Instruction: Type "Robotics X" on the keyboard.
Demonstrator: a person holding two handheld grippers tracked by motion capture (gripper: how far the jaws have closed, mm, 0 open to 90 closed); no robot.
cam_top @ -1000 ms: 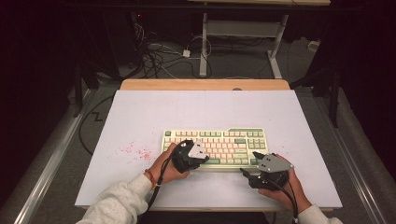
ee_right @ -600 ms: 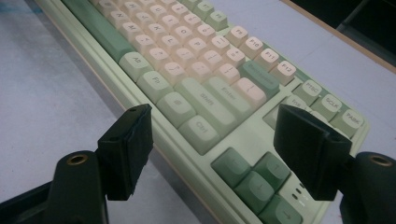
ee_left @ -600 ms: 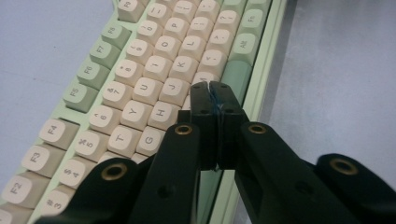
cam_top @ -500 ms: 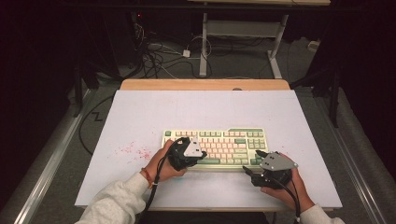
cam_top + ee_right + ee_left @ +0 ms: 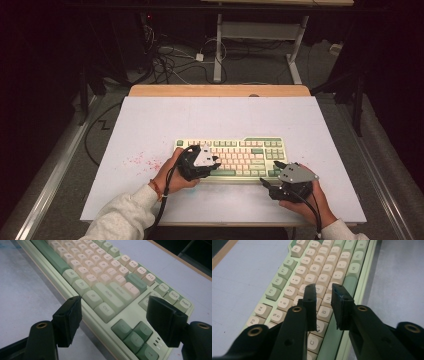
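Keyboard (image 5: 235, 157): pale green case with cream and green keys, lying flat on the white table top (image 5: 220, 117), in the lower centre of the high view.

Left gripper (image 5: 214, 164): lower centre-left of the high view, held in the left hand (image 5: 172, 172), its tips over the keyboard's near left part. The left gripper view (image 5: 323, 293) gives what the high view cannot: the two black jaws stand a narrow gap apart just above the letter keys, about J, N and B. They have just been opening. No key or other thing sits between them, and the pads press on nothing. The space bar edge runs up the right of that frame.

Right gripper (image 5: 270, 180): lower right of the high view, in the right hand (image 5: 305, 200), at the keyboard's near right corner, grey plate on top. The right gripper view (image 5: 115, 308) shows its jaws set wide, one at lower left over the table beside the keyboard's front edge, one at lower right over the corner by the arrow keys. The keyboard's corner lies between them; whether the pads touch the case cannot be told.

Pink speckles (image 5: 142, 161): on the table top left of the keyboard, seen from above.

Cables (image 5: 170, 60): on the floor beyond the table, upper centre of the high view.
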